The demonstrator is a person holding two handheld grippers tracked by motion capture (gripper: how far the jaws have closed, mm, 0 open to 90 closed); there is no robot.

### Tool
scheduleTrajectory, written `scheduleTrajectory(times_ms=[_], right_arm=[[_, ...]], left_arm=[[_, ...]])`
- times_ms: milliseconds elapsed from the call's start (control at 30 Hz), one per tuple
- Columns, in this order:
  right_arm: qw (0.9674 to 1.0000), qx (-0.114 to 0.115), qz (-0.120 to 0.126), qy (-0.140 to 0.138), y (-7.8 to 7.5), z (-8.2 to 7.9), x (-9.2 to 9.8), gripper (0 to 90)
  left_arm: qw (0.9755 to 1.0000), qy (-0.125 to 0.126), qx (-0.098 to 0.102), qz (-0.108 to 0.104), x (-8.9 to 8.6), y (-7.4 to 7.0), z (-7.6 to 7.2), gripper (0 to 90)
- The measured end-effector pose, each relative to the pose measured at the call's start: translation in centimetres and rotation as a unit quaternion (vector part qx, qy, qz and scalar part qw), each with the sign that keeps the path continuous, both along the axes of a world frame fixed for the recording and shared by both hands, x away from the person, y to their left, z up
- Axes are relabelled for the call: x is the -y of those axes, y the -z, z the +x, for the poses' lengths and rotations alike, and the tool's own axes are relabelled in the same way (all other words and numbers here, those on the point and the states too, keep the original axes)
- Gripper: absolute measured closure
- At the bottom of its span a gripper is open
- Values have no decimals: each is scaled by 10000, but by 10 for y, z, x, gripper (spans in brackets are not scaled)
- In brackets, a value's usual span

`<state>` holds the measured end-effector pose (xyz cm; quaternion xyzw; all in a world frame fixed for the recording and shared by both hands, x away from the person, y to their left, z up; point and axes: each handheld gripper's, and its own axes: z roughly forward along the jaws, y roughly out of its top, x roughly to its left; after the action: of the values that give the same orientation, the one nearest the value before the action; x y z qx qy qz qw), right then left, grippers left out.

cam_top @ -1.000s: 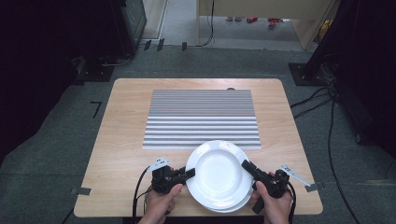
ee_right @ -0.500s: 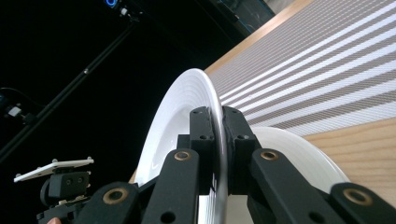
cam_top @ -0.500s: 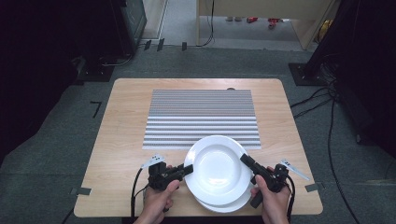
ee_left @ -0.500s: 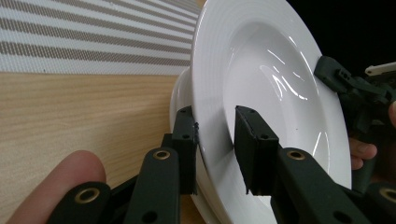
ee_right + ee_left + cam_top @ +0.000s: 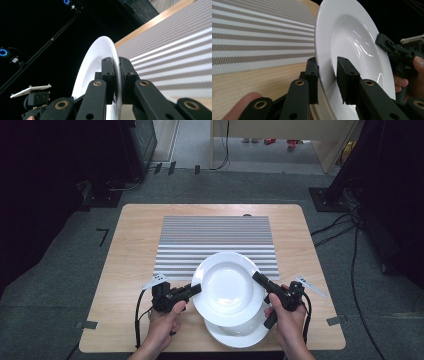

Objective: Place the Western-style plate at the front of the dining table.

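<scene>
White plate [image 5: 227,286], grey-striped mat [image 5: 215,232], black jaws, light wood table [image 5: 135,250]

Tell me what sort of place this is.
Probably a lab or recording studio, not a kitchen: a lone wooden table on grey carpet, loose cables across the floor, and dark equipment stands around it.

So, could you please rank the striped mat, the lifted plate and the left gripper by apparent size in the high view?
1. striped mat
2. lifted plate
3. left gripper, plainly the smallest.

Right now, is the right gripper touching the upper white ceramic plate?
Touching. The right gripper view shows the right gripper clamping the upper white ceramic plate's rim between both jaws.
</scene>
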<state>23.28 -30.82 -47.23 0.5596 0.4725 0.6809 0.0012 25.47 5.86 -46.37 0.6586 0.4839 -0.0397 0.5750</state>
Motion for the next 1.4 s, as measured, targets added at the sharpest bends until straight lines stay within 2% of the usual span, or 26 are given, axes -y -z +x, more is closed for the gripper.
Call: scheduleTrajectory(times_ms=[200,233,533,700,733,900,933,967,1000,1267,1300,1400], right_arm=[[9999,36,-82,-49,-8,15,-5,845],[9999,40,-153,-57,-11,23,-7,838],[9992,58,-358,-140,-20,49,-12,827],[9987,-22,-462,-219,-27,69,-14,827],[9987,-22,-462,-219,-27,69,-14,827],[9984,-97,-525,-193,-25,91,-16,818],[9982,-122,-550,-190,-25,94,-16,816],[9981,-135,-571,-179,-25,98,-17,815],[9981,-135,-571,-179,-25,98,-17,815],[9968,-290,-730,-140,-21,129,-21,812],[9968,-290,-730,-140,-21,129,-21,812],[9966,-351,-743,-101,-18,142,-22,810]], left_arm=[[9999,-93,39,33,-4,-9,14,726],[9999,-125,47,8,-5,-11,19,731],[9996,-266,22,-79,-9,-18,42,742],[9993,-374,-30,1,-10,-20,60,738],[9993,-374,-30,1,-10,-20,60,737],[9985,-527,-32,114,-7,-23,80,737],[9985,-527,-32,114,-7,-23,80,736],[9983,-562,-56,135,-6,-22,87,736],[9983,-562,-56,135,-6,-22,87,736],[9965,-750,-317,161,-6,-14,119,733],[9965,-750,-317,161,-6,-14,119,733],[9959,-792,-397,182,-4,-12,130,731]])
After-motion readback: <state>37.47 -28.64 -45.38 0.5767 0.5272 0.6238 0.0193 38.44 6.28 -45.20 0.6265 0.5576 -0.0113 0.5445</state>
